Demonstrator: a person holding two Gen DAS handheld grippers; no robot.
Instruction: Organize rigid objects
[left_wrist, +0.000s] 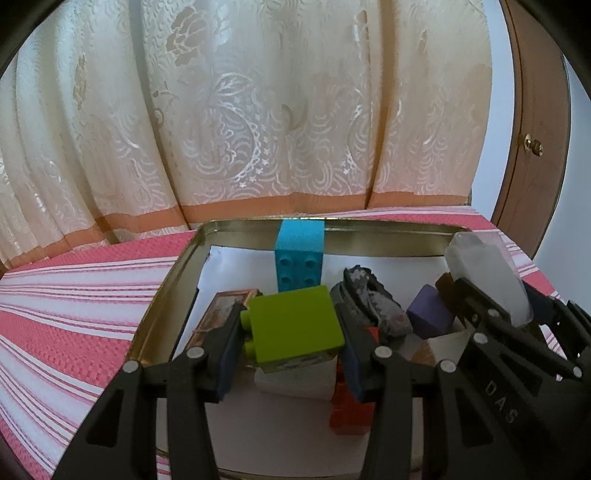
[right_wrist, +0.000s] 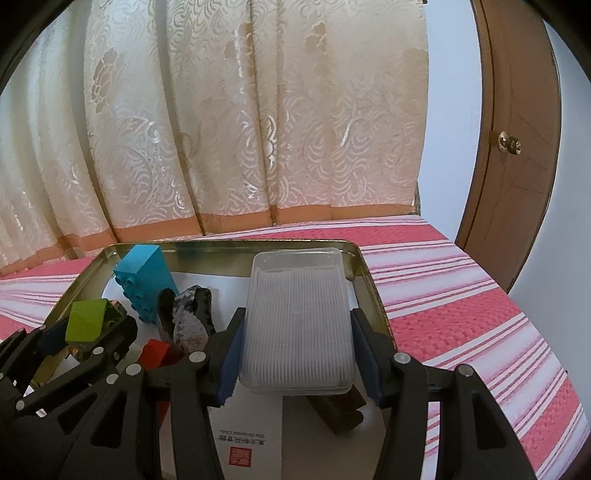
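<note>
green brick (left_wrist: 293, 325) clamped in left gripper (left_wrist: 290, 352), over tin (left_wrist: 173, 280)

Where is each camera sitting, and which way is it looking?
Left wrist view: sits on the left gripper, looking along its fingers at the green block it holds over the metal tin; the right gripper shows at the right edge.
Right wrist view: sits on the right gripper, looking at the clear plastic box it holds; the left gripper shows lower left.
Both share the tin, the blue block, the cream curtain and the striped cloth.
</note>
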